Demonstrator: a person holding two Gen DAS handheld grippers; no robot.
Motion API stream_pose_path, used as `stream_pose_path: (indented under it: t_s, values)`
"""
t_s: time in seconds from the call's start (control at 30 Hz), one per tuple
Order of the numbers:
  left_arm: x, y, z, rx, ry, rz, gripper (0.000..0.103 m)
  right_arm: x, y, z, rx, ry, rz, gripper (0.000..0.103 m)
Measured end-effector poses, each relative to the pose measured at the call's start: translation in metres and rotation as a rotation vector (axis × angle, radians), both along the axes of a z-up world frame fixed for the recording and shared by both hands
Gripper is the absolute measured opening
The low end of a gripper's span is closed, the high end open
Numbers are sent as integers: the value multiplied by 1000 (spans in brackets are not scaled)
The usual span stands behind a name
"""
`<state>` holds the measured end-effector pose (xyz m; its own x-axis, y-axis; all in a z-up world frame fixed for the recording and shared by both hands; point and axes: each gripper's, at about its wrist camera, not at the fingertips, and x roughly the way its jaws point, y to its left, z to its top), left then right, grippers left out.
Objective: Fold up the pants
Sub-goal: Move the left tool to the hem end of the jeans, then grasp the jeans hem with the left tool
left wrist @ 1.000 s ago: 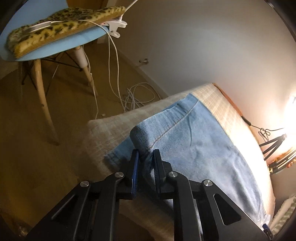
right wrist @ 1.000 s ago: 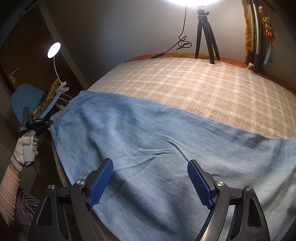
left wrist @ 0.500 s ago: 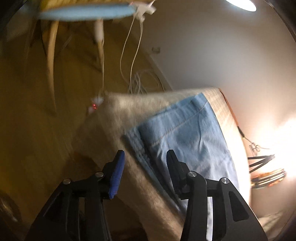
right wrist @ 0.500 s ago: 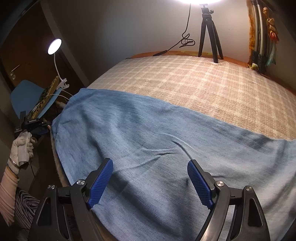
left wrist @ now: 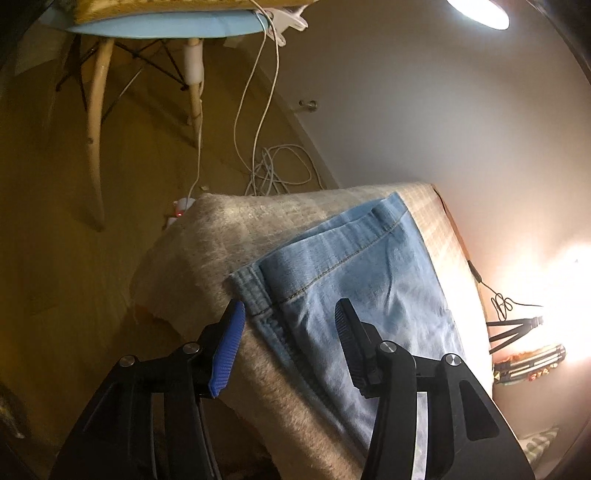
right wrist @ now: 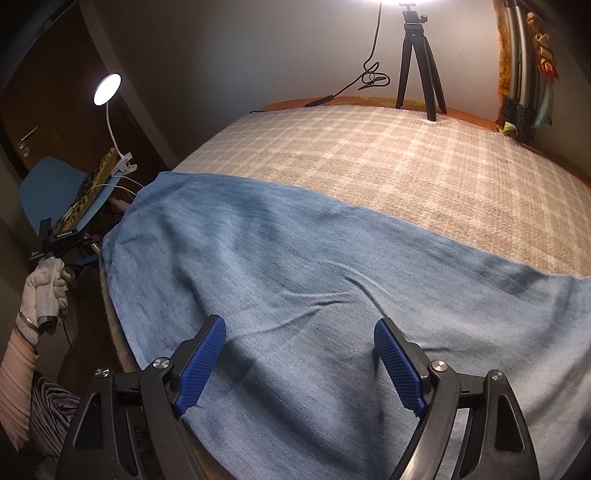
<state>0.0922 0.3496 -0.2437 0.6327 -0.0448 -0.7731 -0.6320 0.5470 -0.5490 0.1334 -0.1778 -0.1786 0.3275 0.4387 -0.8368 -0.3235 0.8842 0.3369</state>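
Note:
Light blue jeans (left wrist: 369,280) lie flat along the near edge of a bed under a beige checked blanket (left wrist: 207,236). Their waistband corner (left wrist: 255,291) rests at the bed's end. My left gripper (left wrist: 289,305) hovers just above that corner, jaws apart, with the denim under the gap and neither pad pressing it. In the right wrist view the jeans (right wrist: 295,258) stretch across the blanket (right wrist: 388,155). My right gripper (right wrist: 300,322) hangs wide open over the middle of the leg, with nothing held. A gloved hand (right wrist: 46,280) holds the left tool at the far left.
A blue chair (left wrist: 155,26) with a leopard-print cushion stands beyond the bed's end, and white cables (left wrist: 277,170) are coiled on the floor below it. A clip lamp (right wrist: 107,83) shines by the chair. On the bed's far side stands a black tripod (right wrist: 419,59).
The left gripper let go of the raised waistband fold and its jaws parted; the fold now lies flat on the bed. The left tool rolled and shifted. The right gripper has not moved.

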Motion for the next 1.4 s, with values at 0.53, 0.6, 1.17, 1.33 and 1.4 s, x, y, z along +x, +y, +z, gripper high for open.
stream_pose_path:
  t_s: [0.53,0.6,1.17,1.33,1.4]
  values:
    - [16,0,-10,21,12,-11,21,1,-6,-1,26,20,-24,85]
    - [15,2,-11,16,0,-10,17,0,-5,0,23,13,-20,85]
    - [49,-178,61,385,-188,-550,13,5,-14,0,71,24,-48,85]
    - [53,-214,42,403,-146,-669,13,16,-14,7,173,48,-41,85]
    - [53,-219,39,413,-139,-682,12,24,-11,12,235,70,-43,85]
